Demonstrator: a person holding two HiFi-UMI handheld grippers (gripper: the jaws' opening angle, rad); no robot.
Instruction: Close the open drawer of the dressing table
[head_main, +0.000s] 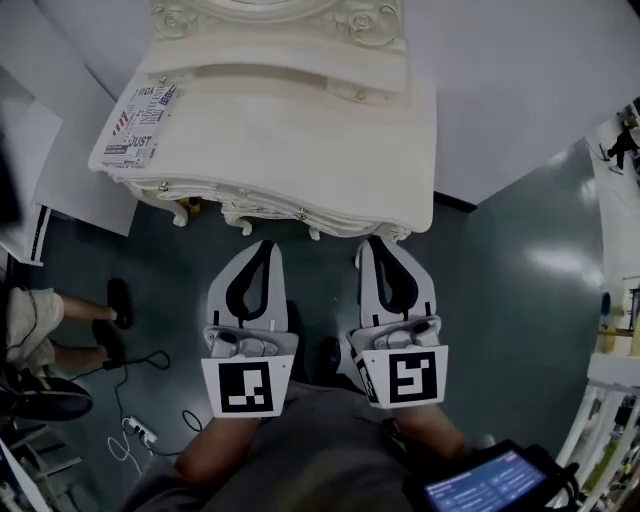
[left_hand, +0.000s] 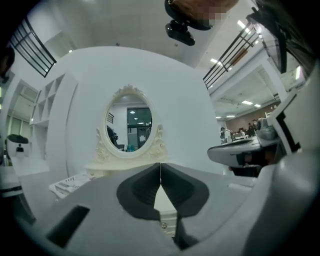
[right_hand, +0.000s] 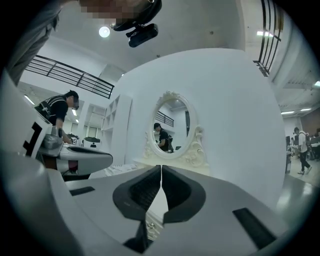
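Left tongs (head_main: 265, 244) and right tongs (head_main: 376, 241) clenched empty, dressing table (head_main: 300, 140) ahead, leaflet (head_main: 142, 125) reading "JUST"

The right gripper (right_hand: 161, 172) is seen at 6 o'clock, its dark-padded jaws brought together with nothing held between them. Just beyond, at the centre, the cream dressing table (right_hand: 194, 154) is faced, set against a white wall (right_hand: 230, 110). Its carved oval mirror (right_hand: 175, 124) is placed towards 12 o'clock, and a figure in dark clothing is reflected in it. A carved cream edge (right_hand: 150, 225) is glimpsed beneath the jaws. At 9 o'clock the left gripper (right_hand: 75, 157) is seen side-on, with a person (right_hand: 57, 114) in a dark top behind it.
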